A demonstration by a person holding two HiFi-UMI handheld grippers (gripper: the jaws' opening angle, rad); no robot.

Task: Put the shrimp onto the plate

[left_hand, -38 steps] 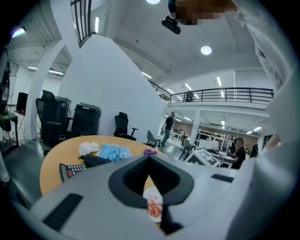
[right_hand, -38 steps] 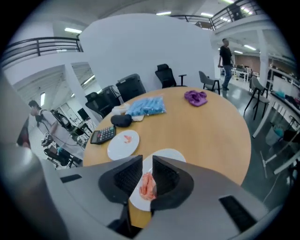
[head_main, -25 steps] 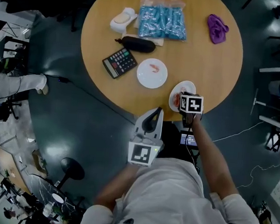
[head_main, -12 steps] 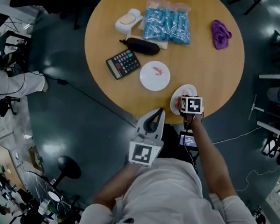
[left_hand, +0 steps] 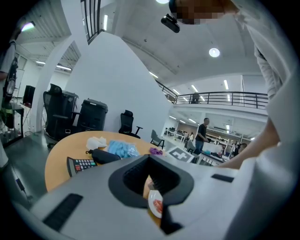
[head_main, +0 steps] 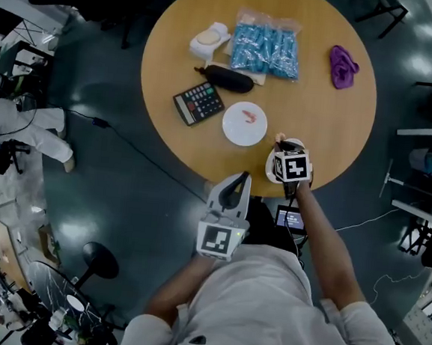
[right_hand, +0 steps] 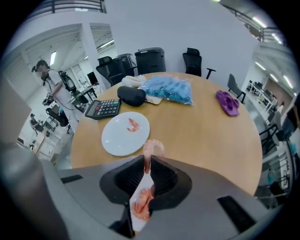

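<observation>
My right gripper (right_hand: 146, 159) is shut on a pale pink shrimp (right_hand: 152, 147), which curls up out of the jaw tips. Below the jaws lies a small near plate (right_hand: 137, 187) with more shrimp (right_hand: 142, 204) on it. Further out, a white plate (right_hand: 117, 140) holds one shrimp (right_hand: 134, 124). From the head view, the right gripper (head_main: 280, 144) hangs over the near plate (head_main: 271, 164), just right of the white plate (head_main: 238, 129). My left gripper (head_main: 240, 178) stays shut off the table's front edge, holding nothing.
On the round wooden table (head_main: 318, 117) lie a calculator (head_main: 199, 103), a black pouch (head_main: 229, 78), a blue packet (head_main: 266, 41), a white bundle (head_main: 210, 40) and a purple cloth (head_main: 344, 66). Office chairs and a person stand beyond the table.
The right gripper has shifted slightly over the near plate toward the white plate, with a shrimp in its jaws. The left gripper has kept its place.
</observation>
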